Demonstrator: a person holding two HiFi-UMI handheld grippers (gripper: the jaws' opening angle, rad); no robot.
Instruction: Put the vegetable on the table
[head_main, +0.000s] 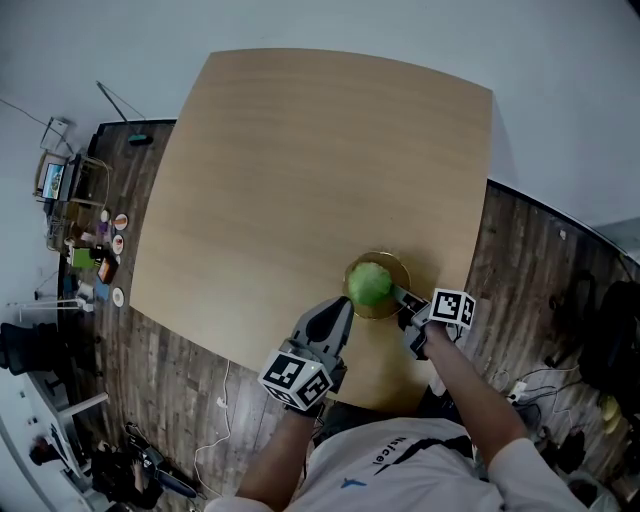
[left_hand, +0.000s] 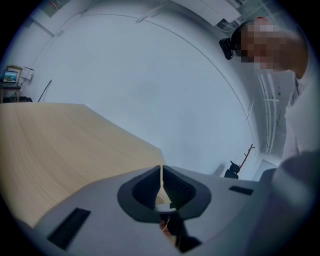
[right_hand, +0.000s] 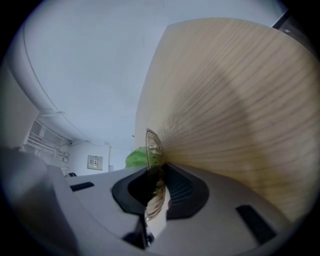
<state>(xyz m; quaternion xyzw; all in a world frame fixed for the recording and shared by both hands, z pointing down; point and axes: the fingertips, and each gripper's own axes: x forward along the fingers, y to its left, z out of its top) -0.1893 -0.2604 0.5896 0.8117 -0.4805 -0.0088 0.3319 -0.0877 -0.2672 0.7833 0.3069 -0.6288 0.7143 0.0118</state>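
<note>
Wood table (head_main: 300, 180) on a dark plank floor, with some clutter (head_main: 95, 255) off to the far left. Left gripper (head_main: 345, 305) sits by the near edge with its jaws pressed together, nothing between them. Just right of it is the green vegetable (head_main: 369, 284), sitting in a glass bowl (head_main: 395, 268) on the table. Right gripper (head_main: 403, 297) is clamped onto the bowl's near-right rim.

Rim of glass bowl (right_hand: 153, 146) in right gripper (right_hand: 158, 174), green vegetable (right_hand: 135, 159) behind it, wooden table (right_hand: 240, 110) beyond.
</note>
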